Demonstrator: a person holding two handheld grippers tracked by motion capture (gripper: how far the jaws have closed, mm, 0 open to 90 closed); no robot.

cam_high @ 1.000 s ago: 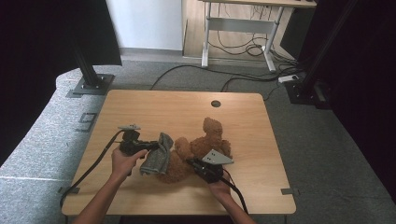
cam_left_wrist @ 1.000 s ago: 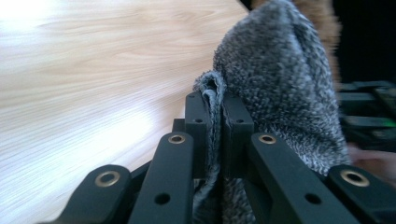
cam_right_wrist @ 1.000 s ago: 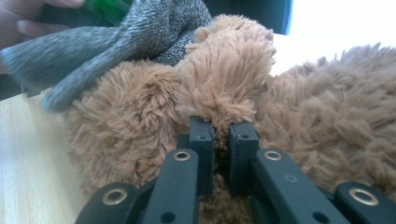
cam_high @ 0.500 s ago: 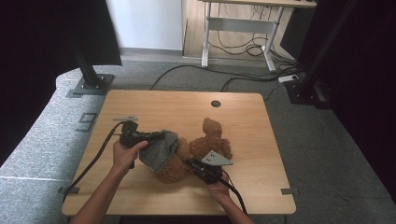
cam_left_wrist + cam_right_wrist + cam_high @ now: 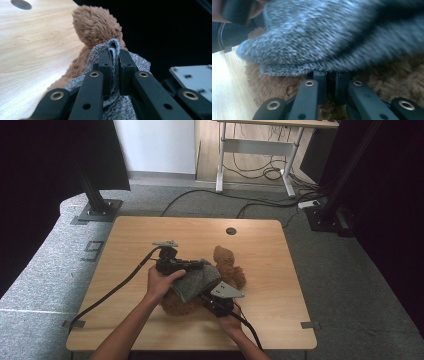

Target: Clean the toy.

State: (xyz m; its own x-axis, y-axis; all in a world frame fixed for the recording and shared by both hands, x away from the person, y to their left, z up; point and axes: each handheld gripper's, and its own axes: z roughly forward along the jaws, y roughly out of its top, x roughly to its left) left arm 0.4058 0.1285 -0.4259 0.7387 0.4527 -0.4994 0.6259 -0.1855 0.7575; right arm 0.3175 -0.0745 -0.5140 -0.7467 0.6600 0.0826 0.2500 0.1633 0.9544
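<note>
The brown teddy bear (image 5: 227, 270) lies on the wooden table (image 5: 140, 240), slightly toward 4 o'clock from the table centre. The grey knitted cloth (image 5: 197, 279) drapes over the bear's body. The left gripper (image 5: 115, 53) pinches a fold of the cloth at its 9 o'clock edge. The right gripper (image 5: 328, 75) clamps brown fur at the bear's 6 o'clock side, beneath the cloth.

Plush bear (image 5: 227, 265): brown, fuzzy. Cloth (image 5: 197, 281): grey-and-white speckled knit. Desk (image 5: 150, 240): light wood grain. Both grippers: black, with brass-coloured rivets. Floor (image 5: 350, 270): grey carpet.
</note>
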